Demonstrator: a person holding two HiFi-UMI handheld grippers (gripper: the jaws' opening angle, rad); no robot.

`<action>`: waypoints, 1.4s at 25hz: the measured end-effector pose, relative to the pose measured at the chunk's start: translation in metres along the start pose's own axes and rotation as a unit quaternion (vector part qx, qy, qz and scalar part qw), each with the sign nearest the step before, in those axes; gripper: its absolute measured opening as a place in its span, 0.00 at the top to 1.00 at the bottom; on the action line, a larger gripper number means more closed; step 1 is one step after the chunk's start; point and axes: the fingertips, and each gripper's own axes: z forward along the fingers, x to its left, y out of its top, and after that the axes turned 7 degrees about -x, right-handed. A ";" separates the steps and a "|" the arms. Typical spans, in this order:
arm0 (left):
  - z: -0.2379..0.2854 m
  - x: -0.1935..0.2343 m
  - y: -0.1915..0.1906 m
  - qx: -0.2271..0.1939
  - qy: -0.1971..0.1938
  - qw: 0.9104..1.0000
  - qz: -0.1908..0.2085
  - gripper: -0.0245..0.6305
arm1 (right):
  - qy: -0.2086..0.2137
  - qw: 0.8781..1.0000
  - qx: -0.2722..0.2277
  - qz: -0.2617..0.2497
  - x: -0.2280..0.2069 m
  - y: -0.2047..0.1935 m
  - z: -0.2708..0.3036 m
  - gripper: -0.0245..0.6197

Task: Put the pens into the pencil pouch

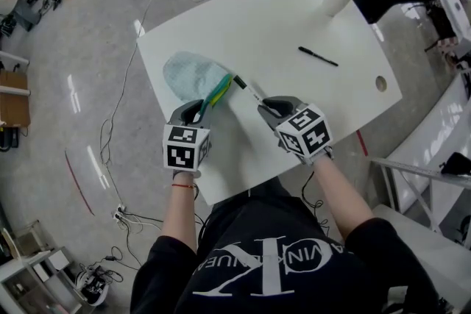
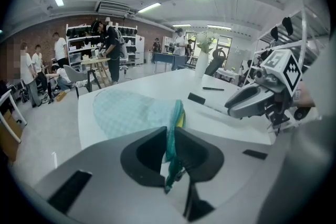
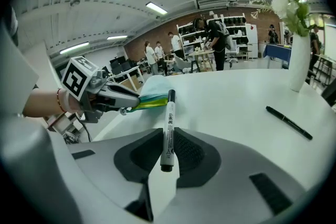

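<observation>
The white pen (image 3: 167, 123) is pinched in your right gripper (image 1: 268, 109), cap aimed at the pouch (image 1: 193, 76), whose striped edge your left gripper (image 1: 200, 109) clamps, probably to steady its mouth, while another pen (image 1: 318, 56) waits farther off on the tabletop (image 1: 257, 18).

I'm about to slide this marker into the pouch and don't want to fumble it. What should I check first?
1. Grip on the marker: ok, the right gripper has its jaws pinched on the barrel.
2. Hold on the pouch: ok, the left gripper is clamped on its coloured edge.
3. Aim: ok, the marker's capped end points at that edge.
4. Pouch mouth open: cannot tell, no gap shows.
5. All pens in: not ok, a black pen lies out on the table.
</observation>
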 end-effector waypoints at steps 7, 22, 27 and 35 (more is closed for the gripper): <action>0.005 -0.015 0.009 -0.008 -0.014 1.000 0.012 0.89 | 0.059 0.997 0.021 -0.035 0.041 -0.006 0.002 0.85; 0.003 -0.043 0.019 -0.030 -0.066 0.997 0.033 0.89 | 0.057 0.994 0.076 -0.047 0.044 -0.028 0.002 0.85; 0.003 -0.055 0.017 -0.023 -0.085 0.995 0.055 0.89 | 0.057 0.993 0.088 -0.058 0.044 -0.025 0.006 0.85; -0.002 -0.075 0.012 -0.021 -0.126 0.990 0.063 0.89 | 0.061 0.992 0.090 -0.070 0.049 -0.017 0.016 0.84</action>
